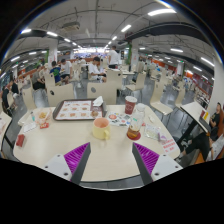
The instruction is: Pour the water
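Observation:
My gripper [111,157] is open, its two purple pads [76,154] set wide apart above the near edge of a round pale table [60,145], with only bare tabletop between them. Just beyond the fingers stands a small yellowish cup or jug [101,128]. To its right is a glass cup with amber liquid [134,131]. A taller orange-brown cup [130,105] stands farther back. None of them touches the fingers.
A tray [75,110] lies at the table's far side, a white box [98,102] beside it. Packets and small items [40,118] lie at the left, more [165,142] at the right. Beyond are other tables and seated people [55,72] in a large hall.

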{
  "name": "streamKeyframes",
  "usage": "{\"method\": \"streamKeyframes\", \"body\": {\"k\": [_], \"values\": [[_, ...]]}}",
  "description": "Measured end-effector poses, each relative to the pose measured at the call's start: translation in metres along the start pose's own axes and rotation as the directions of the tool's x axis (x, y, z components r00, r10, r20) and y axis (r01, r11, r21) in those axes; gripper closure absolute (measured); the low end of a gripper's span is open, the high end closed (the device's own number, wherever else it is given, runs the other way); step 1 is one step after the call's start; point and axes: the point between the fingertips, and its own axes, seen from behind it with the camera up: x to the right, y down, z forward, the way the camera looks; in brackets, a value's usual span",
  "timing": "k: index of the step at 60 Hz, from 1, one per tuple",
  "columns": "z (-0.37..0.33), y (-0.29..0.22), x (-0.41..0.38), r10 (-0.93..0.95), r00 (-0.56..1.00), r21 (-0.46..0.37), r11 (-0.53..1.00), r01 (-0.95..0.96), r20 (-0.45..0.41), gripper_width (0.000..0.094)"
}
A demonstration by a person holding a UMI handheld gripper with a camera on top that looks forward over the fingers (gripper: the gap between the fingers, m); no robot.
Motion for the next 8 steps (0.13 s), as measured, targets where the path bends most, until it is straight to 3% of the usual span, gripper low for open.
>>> {"method": "streamKeyframes", "body": {"k": [8], "values": [[-0.0045,0.0041,-0.0050,-0.024,1.000,-0.002,1.000,0.024,0.012,0.0091]]}}
